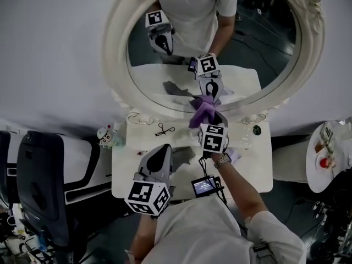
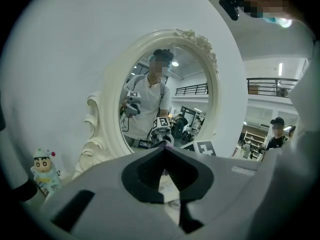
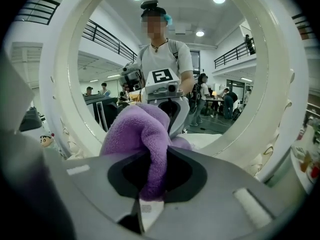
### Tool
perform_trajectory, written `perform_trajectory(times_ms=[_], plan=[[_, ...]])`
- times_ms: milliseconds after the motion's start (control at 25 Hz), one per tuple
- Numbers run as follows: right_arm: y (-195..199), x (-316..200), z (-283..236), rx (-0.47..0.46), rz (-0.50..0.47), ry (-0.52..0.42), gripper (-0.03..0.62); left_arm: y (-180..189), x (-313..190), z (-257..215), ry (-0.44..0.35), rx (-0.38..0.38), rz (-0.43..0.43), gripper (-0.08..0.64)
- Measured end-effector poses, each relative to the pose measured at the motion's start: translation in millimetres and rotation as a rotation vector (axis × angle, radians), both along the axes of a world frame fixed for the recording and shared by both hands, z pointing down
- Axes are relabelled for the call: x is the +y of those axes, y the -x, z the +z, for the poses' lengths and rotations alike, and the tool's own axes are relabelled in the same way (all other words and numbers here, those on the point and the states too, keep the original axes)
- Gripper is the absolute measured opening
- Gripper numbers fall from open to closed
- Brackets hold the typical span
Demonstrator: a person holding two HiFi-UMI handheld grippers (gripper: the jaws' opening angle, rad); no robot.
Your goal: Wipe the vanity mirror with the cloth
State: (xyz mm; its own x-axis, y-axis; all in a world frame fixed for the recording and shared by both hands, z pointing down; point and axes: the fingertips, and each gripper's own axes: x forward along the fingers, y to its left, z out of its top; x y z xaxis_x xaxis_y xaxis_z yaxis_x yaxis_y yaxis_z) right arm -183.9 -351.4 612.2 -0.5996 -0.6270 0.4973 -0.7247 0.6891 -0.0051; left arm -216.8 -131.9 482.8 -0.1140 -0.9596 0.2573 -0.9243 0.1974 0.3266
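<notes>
The right gripper point(image 1: 209, 114), jaws pinching the purple cloth point(image 1: 200, 110), seems to press it on the mirror point(image 1: 264, 54) at centre frame, with the left gripper point(image 1: 164, 152), jaws together and empty, lower left.

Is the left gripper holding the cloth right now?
No: the jaws of the left gripper meet at their tips with nothing between them, while the purple cloth is clamped in the right gripper.

- Vanity mirror point(image 1: 258, 54): oval glass in an ornate cream frame, standing upright.
- Cloth point(image 1: 202, 111): purple, fleecy and bunched, pinched between the right gripper's point(image 1: 209, 116) jaws, touching the glass near its lower edge.
</notes>
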Motion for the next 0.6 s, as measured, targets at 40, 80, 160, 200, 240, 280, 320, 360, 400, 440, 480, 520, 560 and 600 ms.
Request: perform_trajectory(times_ms=[40, 80, 160, 200, 240, 280, 320, 360, 400, 440, 480, 520, 560, 600], plan=[[7, 4, 1, -0.001, -0.004, 0.004, 0.061, 6, 4, 1, 0.001, 0.001, -0.005, 0.003], [14, 9, 1, -0.001, -0.009, 0.007, 0.061, 11, 9, 2, 0.002, 0.003, -0.009, 0.003], [27, 19, -1, 0.002, -0.017, 0.009, 0.061, 21, 18, 3, 0.006, 0.005, -0.013, 0.003], [33, 23, -2, 0.002, -0.017, 0.01, 0.061, 25, 22, 4, 0.007, 0.006, -0.012, 0.003], [38, 27, -3, -0.001, -0.015, 0.012, 0.061, 28, 27, 5, 0.007, 0.007, -0.011, 0.003], [42, 30, -3, -0.006, -0.012, 0.014, 0.061, 32, 31, 5, 0.007, 0.008, -0.011, 0.003], [47, 33, -4, -0.012, -0.01, 0.015, 0.061, 35, 34, 5, 0.006, 0.008, -0.01, 0.003], [51, 36, -6, -0.017, -0.01, 0.015, 0.061, 39, 38, 5, 0.005, 0.008, -0.009, 0.003], [56, 40, -7, -0.021, -0.014, 0.013, 0.061, 42, 41, 5, 0.004, 0.007, -0.007, 0.003], [61, 44, -9, -0.024, -0.019, 0.01, 0.061, 45, 44, 5, 0.003, 0.005, -0.006, 0.003], [67, 48, -11, -0.027, -0.027, 0.006, 0.061, 48, 47, 5, 0.001, 0.003, -0.004, 0.003], [73, 53, -14, -0.03, -0.035, 0.002, 0.061, 50, 50, 5, 0.001, 0.002, -0.003, 0.003], [79, 57, -16, -0.032, -0.043, -0.003, 0.061, 53, 53, 5, 0.0, 0.001, -0.003, 0.003], [85, 61, -18, -0.034, -0.05, -0.007, 0.061, 55, 56, 5, 0.0, 0.0, -0.003, 0.003]])
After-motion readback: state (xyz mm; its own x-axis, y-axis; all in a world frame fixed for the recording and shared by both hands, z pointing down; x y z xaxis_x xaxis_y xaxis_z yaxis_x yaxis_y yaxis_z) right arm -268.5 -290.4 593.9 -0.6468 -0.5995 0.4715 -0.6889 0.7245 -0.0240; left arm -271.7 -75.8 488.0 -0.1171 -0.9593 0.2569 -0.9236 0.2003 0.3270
